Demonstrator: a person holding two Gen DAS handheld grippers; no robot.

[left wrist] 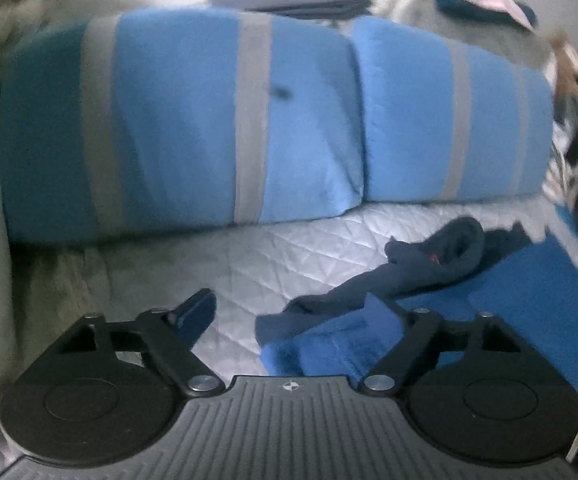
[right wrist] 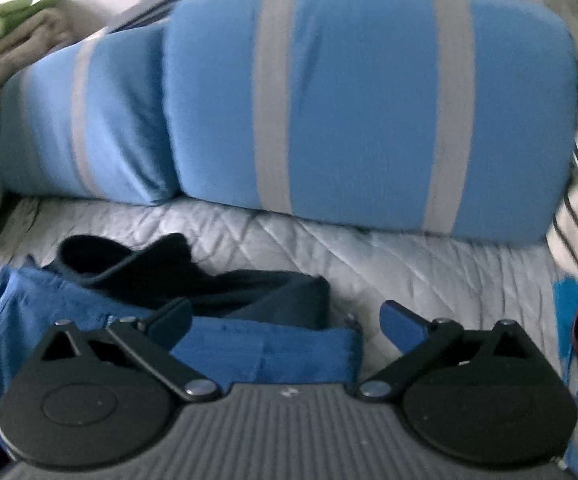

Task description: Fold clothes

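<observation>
Both grippers hang over a bed covered with a pale grey quilted bedspread (left wrist: 289, 248), each with its jaws spread wide and nothing between the pads. In the left wrist view the left gripper (left wrist: 293, 312) has its left finger over bare quilt, while its right finger shows against a bright blue garment (left wrist: 529, 312) that lies flat on the bedspread, with a rumpled dark navy garment (left wrist: 421, 268) draped across its upper edge; a small red mark shows on the navy cloth, too small and blurred to read. In the right wrist view the right gripper (right wrist: 285, 320) hovers just above the same blue garment (right wrist: 261, 352), here seen as a folded band with the navy garment (right wrist: 169, 268) bunched on top of it. Behind the clothes, two light blue pillows with grey stripes (right wrist: 369, 112) lean side by side at the head of the bed. A small round crosshair mark sits on the left gripper's grey ribbed body; no lettering can be read anywhere.
</observation>
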